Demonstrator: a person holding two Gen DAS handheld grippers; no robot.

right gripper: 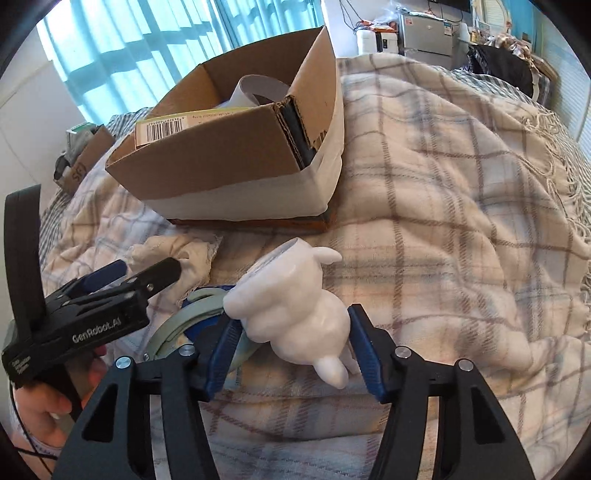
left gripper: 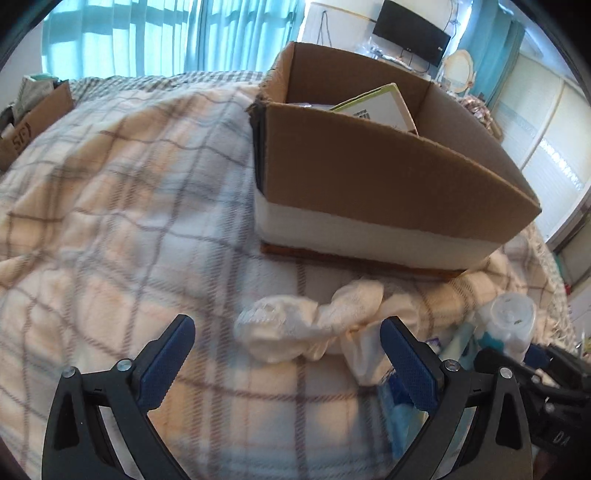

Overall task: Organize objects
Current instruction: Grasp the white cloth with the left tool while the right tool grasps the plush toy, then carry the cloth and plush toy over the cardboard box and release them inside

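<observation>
An open cardboard box (left gripper: 369, 166) with a white lower band stands on a plaid blanket; it also shows in the right wrist view (right gripper: 236, 155). A yellow-green carton (left gripper: 380, 103) lies inside it. A crumpled white sock (left gripper: 306, 328) lies in front of the box, between the fingers of my open, empty left gripper (left gripper: 291, 358). My right gripper (right gripper: 295, 328) is shut on a white bunny-shaped figurine (right gripper: 291, 310), held tilted just above the blanket. The left gripper (right gripper: 147, 273) shows in the right wrist view beside the sock (right gripper: 177, 254).
A roll of tape (right gripper: 184, 317) and blue packaging (left gripper: 399, 417) lie beside the figurine. A second cardboard box (left gripper: 22, 125) stands at the far left. Shelves and a monitor (left gripper: 410, 33) are behind the bed. The plaid blanket (right gripper: 443, 221) spreads to the right.
</observation>
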